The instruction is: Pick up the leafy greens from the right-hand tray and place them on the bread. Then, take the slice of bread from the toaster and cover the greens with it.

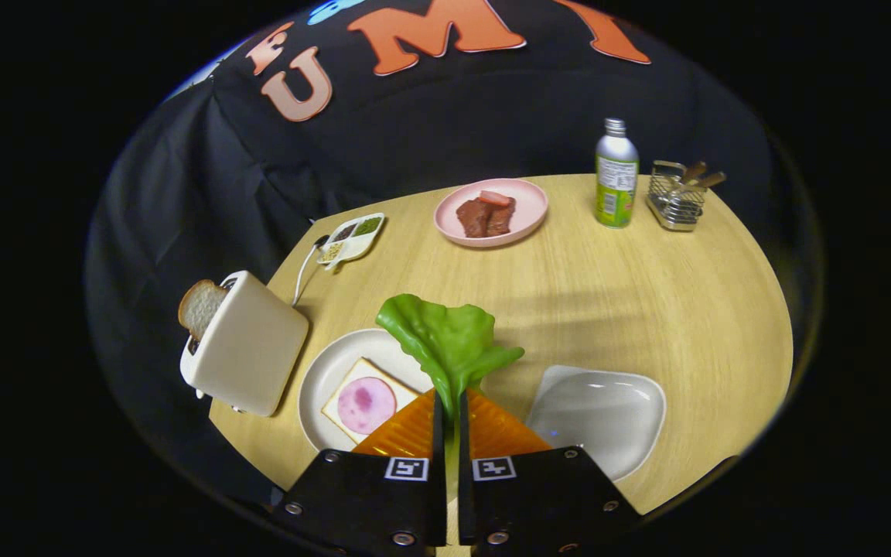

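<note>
Pinching the leafy greens (pixel 445 344) by the stem between closed gripper (pixel 451 414) fingers, lifted off the right-hand tray (pixel 608 410); poised beside the bread (pixel 360 402), ready to lay down.

Recording booth: cloth wall (pixel 430 139), staged table (pixel 646 309)
</note>
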Demonstrator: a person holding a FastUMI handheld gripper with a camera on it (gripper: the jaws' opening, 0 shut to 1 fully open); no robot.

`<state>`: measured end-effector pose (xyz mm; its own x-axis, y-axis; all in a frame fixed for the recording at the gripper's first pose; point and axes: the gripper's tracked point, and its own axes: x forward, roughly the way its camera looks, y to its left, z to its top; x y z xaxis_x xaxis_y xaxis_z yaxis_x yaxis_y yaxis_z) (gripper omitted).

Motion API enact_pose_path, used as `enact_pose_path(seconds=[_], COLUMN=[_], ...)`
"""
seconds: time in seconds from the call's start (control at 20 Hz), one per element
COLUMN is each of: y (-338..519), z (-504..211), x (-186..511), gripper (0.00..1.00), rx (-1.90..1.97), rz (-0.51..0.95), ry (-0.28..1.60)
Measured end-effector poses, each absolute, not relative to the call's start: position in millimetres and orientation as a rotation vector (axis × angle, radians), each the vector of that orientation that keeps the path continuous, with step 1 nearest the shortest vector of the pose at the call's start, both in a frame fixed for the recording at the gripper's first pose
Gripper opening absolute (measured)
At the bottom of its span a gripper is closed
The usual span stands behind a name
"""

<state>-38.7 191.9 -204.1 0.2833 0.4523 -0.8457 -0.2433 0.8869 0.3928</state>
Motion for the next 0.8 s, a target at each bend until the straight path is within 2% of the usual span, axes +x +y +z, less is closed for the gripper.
enact_pose_path(seconds=[0.25, 0.6, 0.8], y=[245, 273, 285], z=[-224, -245, -250], x=[-51, -63, -80], gripper=[0.06, 0.07, 0.13], rx=[0.195, 0.169, 0.164], rz=[0.565, 0.597, 0.625], ry=[1.248, 1.324, 1.387])
